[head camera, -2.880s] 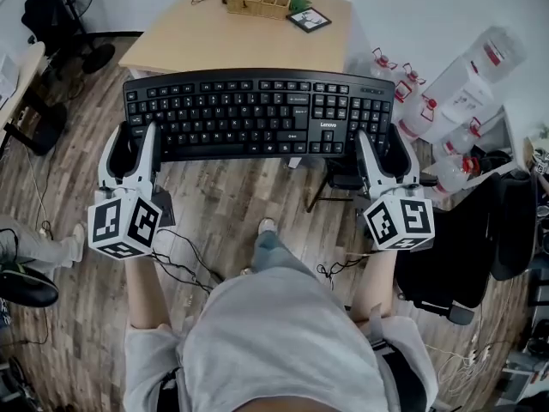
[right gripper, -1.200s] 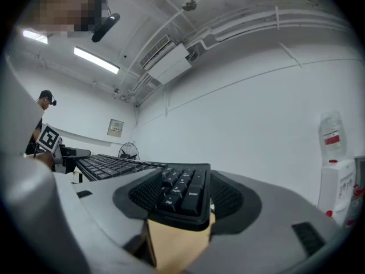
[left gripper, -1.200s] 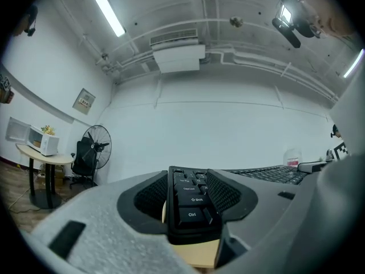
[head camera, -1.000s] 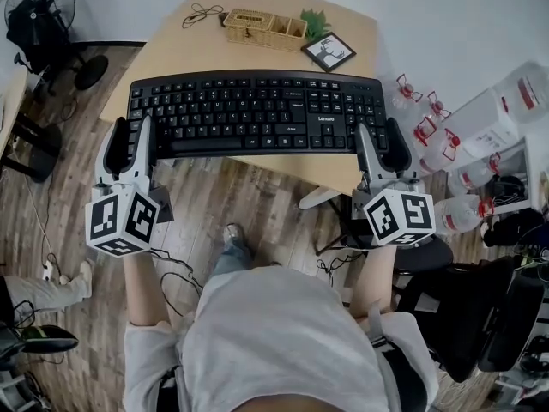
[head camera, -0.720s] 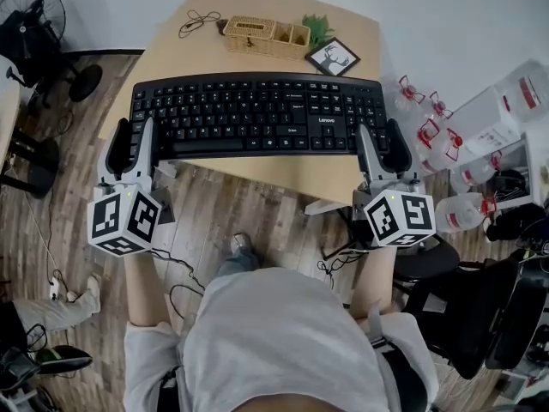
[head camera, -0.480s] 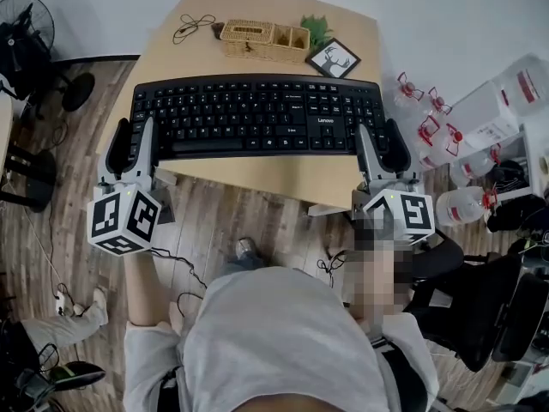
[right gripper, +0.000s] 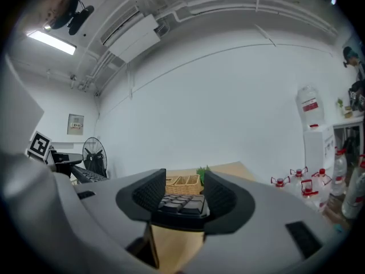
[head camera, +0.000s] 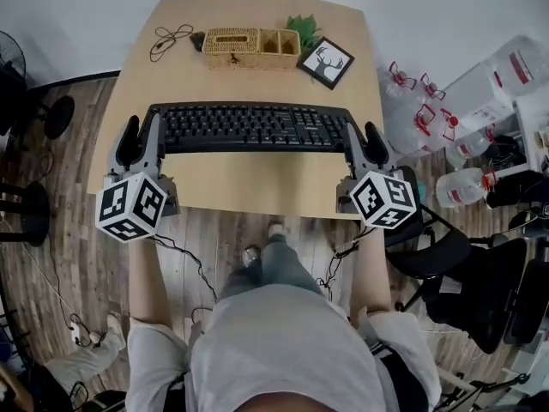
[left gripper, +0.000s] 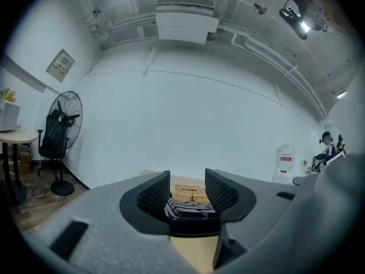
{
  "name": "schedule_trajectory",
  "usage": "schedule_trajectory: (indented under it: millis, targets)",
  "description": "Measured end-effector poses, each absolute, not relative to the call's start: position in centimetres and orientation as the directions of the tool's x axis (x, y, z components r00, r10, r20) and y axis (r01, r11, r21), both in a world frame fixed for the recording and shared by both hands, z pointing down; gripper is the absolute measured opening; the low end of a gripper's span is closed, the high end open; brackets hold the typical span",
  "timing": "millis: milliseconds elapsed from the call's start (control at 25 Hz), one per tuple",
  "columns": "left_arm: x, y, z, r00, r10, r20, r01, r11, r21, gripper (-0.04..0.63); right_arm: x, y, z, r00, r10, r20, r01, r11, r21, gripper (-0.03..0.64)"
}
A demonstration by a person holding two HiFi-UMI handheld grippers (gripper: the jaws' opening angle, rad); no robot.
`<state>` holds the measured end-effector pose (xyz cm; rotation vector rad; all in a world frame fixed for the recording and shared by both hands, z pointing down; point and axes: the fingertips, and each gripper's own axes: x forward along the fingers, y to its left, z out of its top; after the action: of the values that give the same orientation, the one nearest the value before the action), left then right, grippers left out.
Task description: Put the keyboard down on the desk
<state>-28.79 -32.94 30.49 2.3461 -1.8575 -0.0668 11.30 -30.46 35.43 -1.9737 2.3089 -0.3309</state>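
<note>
Nearest the person, the left gripper [head camera: 143, 129] and the right gripper [head camera: 364, 134] both point away towards the far wall, one at each end of the long black plastic keyboard [head camera: 253, 127]. Each gripper's jaws are closing with a short end of the keyboard between them, and the ribbed pads seem to press on it. The keyboard's long axis runs left to right, square to both grippers, so neither arm is nearer and any move has to be shared evenly. It lies over the near half of the light wooden desk [head camera: 249, 183], with a bare strip of top between it and the near edge. It looks to be resting there, though from above I cannot tell whether it is fully down. Its ends stop just inside the left and right edges. Beyond it is open wood, then, well apart, the woven wicker organiser basket [head camera: 249, 48], the small black picture frame [head camera: 327, 62], a green plant [head camera: 300, 26] and a coiled dark cable [head camera: 167, 34].
</note>
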Motion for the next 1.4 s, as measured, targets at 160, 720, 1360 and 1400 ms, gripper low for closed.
schedule_trajectory:
  millis: [160, 720, 1360, 1400]
  targets:
    - [-28.5, -36.8, 34.1, 0.253, -0.958, 0.133, -0.961, -0.233, 0.149, 0.19, 11.3, -33.3, 39.1, -0.157, -0.976, 0.148, -0.965, 0.12, -0.233, 0.204]
    - [-27.7, -45.1, 43.2, 0.252, -0.913, 0.321, -0.961, -0.198, 0.191, 0.19, 12.2, -41.4, 46.1, -0.157, -0.945, 0.286, -0.97, 0.093, -0.224, 0.202]
    - [-28.1, -48.0, 50.4, 0.219, -0.865, 0.452, -0.968, -0.133, 0.214, 0.19, 12.0, -45.1, 52.4, -0.185, -0.9, 0.394, -0.967, 0.094, -0.237, 0.202]
    - [-28.1, -47.8, 50.9, 0.22, -0.859, 0.462, -0.968, -0.133, 0.214, 0.19, 12.0, -44.9, 52.6, -0.185, -0.898, 0.398, -0.968, 0.096, -0.234, 0.202]
